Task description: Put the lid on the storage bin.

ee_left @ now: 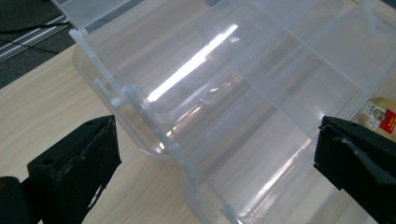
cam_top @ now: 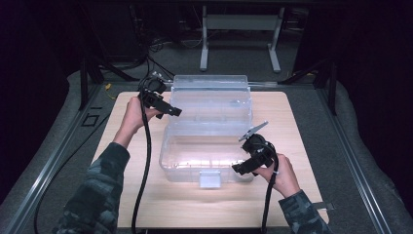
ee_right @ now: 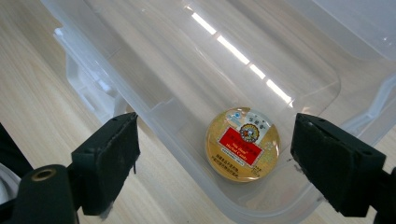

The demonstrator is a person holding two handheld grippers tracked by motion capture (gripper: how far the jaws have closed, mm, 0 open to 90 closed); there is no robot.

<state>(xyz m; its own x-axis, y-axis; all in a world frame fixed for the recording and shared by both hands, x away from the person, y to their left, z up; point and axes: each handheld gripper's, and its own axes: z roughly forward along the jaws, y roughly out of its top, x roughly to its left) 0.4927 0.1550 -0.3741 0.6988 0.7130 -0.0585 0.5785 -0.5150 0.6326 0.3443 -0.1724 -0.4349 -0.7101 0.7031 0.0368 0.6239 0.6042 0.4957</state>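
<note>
A clear plastic box (cam_top: 207, 161) stands open on the wooden table, its lid (cam_top: 212, 95) tipped back at the far side. A round gold tin (ee_right: 243, 143) with a red label lies flat on the box floor near a corner, and its edge shows as the tin (ee_left: 380, 116) in the left gripper view. My right gripper (ee_right: 215, 140) hovers over that corner, jaws wide apart with the tin below the gap and untouched. It appears in the high view as the right gripper (cam_top: 239, 168). My left gripper (cam_top: 174, 111) is open above the box's left hinge side (ee_left: 140, 107), holding nothing.
The box's white front latch (cam_top: 210, 179) hangs over bare wood near the table's front edge. Both grippers trail black cables (cam_top: 143, 170) towards the person. Grey carpet and metal rails (cam_top: 53, 156) flank the table; a desk frame (cam_top: 239, 34) stands behind.
</note>
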